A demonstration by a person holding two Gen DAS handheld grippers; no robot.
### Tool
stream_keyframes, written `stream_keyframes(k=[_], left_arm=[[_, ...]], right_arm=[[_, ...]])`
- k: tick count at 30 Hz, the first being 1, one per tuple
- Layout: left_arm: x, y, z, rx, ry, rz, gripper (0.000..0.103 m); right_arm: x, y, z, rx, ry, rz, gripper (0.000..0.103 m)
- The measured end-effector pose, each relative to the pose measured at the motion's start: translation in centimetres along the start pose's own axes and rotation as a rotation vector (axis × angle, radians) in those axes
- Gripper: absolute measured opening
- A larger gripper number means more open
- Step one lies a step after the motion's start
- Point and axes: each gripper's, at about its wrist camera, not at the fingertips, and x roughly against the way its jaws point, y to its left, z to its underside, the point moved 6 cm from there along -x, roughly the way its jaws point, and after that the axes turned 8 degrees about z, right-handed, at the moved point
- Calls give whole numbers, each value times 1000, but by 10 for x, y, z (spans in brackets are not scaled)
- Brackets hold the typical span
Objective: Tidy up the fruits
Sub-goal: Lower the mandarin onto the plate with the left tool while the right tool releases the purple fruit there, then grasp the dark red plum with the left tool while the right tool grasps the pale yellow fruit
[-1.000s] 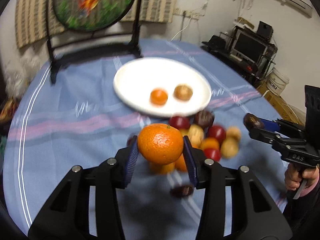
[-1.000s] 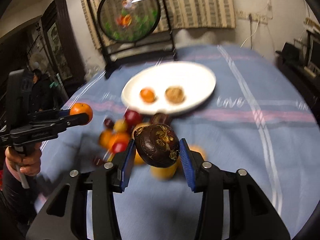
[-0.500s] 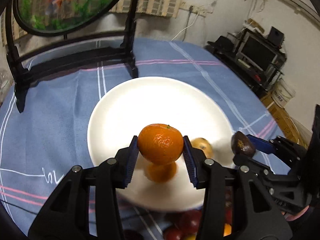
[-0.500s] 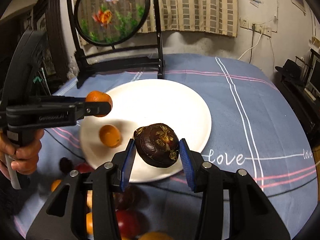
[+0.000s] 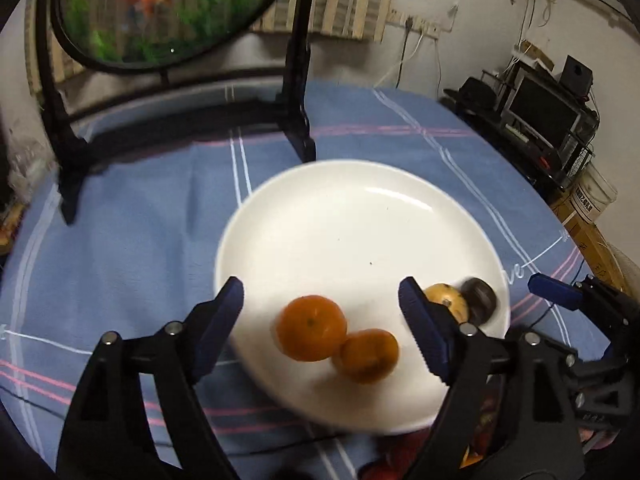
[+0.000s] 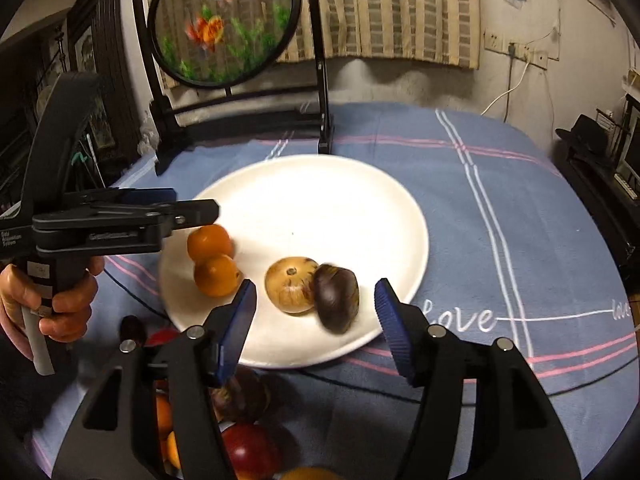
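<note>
A white plate (image 5: 360, 208) (image 6: 320, 200) lies on the blue tablecloth. On it lie two oranges (image 5: 312, 328) (image 5: 366, 356), side by side and touching, also in the right wrist view (image 6: 210, 242) (image 6: 216, 276). A tan fruit (image 6: 290, 290) (image 5: 446, 300) and a dark purple mangosteen (image 6: 336, 304) (image 5: 480, 298) lie touching at the plate's near right. My left gripper (image 5: 320, 324) is open just above the oranges. My right gripper (image 6: 314, 320) is open around the mangosteen, not touching it.
A pile of loose fruit, red, orange and dark (image 6: 240, 440), lies on the cloth in front of the plate. A round fish painting on a black stand (image 6: 224, 20) stands behind the plate. Shelves with electronics (image 5: 540, 120) are off the table's right.
Both grippers have opened. The orange dropped from the left gripper onto the plate beside the other orange. The mangosteen dropped from the right gripper beside the tan fruit.
</note>
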Motion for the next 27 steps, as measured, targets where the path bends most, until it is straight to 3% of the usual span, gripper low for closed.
stream_keyframes(k=[6, 14, 19, 23, 27], left_arm=[[62, -19, 26, -42, -79, 31, 97], [99, -54, 106, -201, -39, 93, 98], [104, -48, 148, -110, -19, 130, 98], [109, -49, 160, -126, -9, 106, 98], [105, -51, 170, -178, 8, 36, 98]], right_arm=[[41, -9, 23, -83, -6, -20, 64], [84, 4, 98, -136, 43, 0, 64], [87, 31, 126, -72, 58, 60, 64], [77, 36, 130, -73, 77, 74, 64], [67, 34, 134, -82, 100, 125, 64]])
